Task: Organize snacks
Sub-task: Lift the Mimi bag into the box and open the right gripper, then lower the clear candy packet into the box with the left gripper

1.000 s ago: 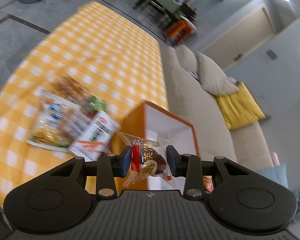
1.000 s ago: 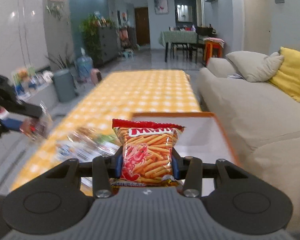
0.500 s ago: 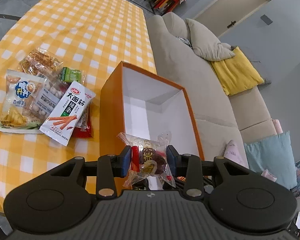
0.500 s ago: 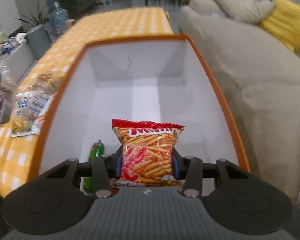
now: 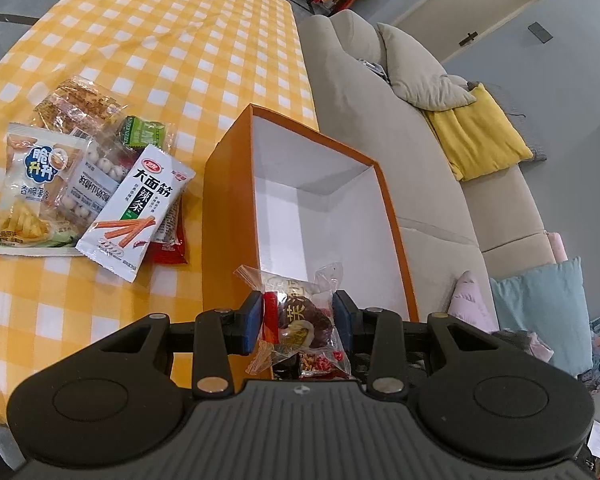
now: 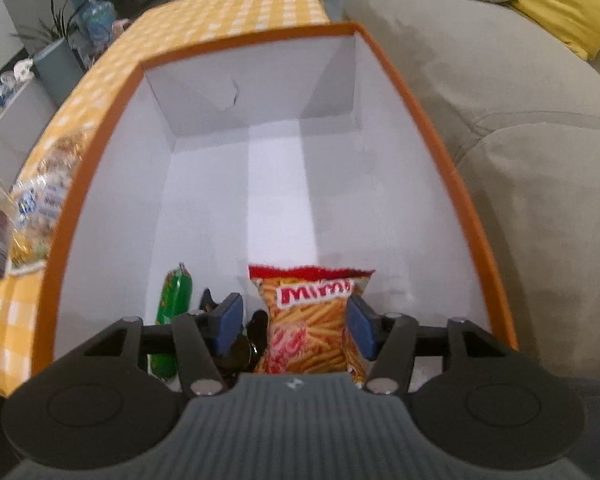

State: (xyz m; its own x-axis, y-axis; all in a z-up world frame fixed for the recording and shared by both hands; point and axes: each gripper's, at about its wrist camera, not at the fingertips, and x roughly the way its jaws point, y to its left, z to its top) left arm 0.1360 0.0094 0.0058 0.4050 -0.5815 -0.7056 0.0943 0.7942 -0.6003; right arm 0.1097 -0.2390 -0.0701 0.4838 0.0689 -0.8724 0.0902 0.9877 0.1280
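The left hand-held gripper [image 5: 296, 322] is clenched on a clear-wrapped sweet [image 5: 298, 316], its blue pads pressing the wrapper from both sides. It hangs over the near end of an orange box [image 5: 228, 200] with a white inside, which stands on a tabletop [image 5: 160, 40] covered in a yellow-and-white checked cloth.

The right hand-held gripper [image 6: 292, 320] points down into the same box. Its jaws are opening: a red-topped bag of orange snack sticks [image 6: 310, 316] stands between the pads, with a clear gap on the left side, and the right pad is at the bag's edge; whether it touches cannot be told. The bag sits low in the near end of the box, upright. Just left of it, against the box's left wall, lies a green packet [image 6: 172, 312], and something dark lies between the two; what it is cannot be made out.

On the tabletop to the left of the box, just beside it, a heap of snacks remains: a white packet with black lettering and orange sticks [image 5: 136, 208] on top, a pale bag with a blue cloud badge [image 5: 32, 184] at the far left, a small green pack [image 5: 142, 132], a clear bag of brown pieces [image 5: 80, 100] and a red packet [image 5: 168, 244] partly underneath. A beige sofa [image 5: 380, 112] with a yellow cushion [image 5: 480, 132] runs along the box's far side.
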